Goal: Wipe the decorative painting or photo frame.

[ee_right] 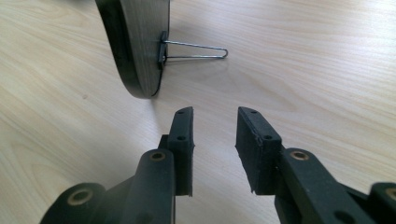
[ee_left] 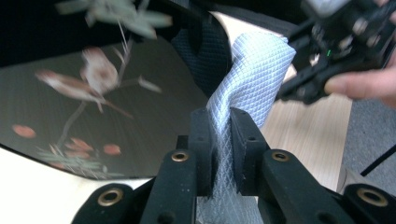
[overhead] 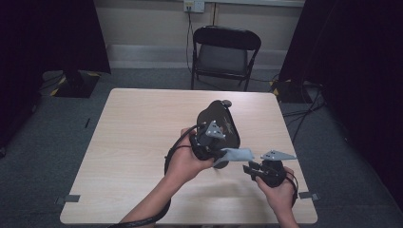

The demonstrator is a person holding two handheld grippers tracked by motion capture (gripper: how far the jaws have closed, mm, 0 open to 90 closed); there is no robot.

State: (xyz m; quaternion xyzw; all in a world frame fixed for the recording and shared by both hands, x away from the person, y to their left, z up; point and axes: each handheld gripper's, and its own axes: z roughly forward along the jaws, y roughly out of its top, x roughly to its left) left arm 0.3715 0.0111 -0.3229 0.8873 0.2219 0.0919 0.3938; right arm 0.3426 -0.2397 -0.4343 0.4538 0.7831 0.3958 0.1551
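The left gripper (ee_left: 219,126) is clamped on a light grey waffle-weave cloth (ee_left: 254,79); in the left gripper view the fabric runs up between the two black pads and fans out above them. Just beyond the jaws in that view stands a dark decorative plaque (ee_left: 98,112) painted with a bird on a twig and reddish blossoms, detail that the high view cannot give: there the plaque (overhead: 219,121) is only a black rounded shape just ahead of the left gripper (overhead: 219,159), with the cloth (overhead: 235,155) hanging out toward the right gripper (overhead: 252,168).

The right gripper view looks at the plaque from behind: its wood-grain back (ee_right: 140,42) and a wire easel stand (ee_right: 196,50) resting on the table (ee_right: 303,70), ahead of and to the left of the jaws. The right gripper (ee_right: 214,135) is released, its pads apart with bare tabletop between them. The left gripper view shows that same gripper (ee_left: 327,56) in a hand, to the upper right just beside the cloth's far corner; whether it touches the cloth cannot be told.
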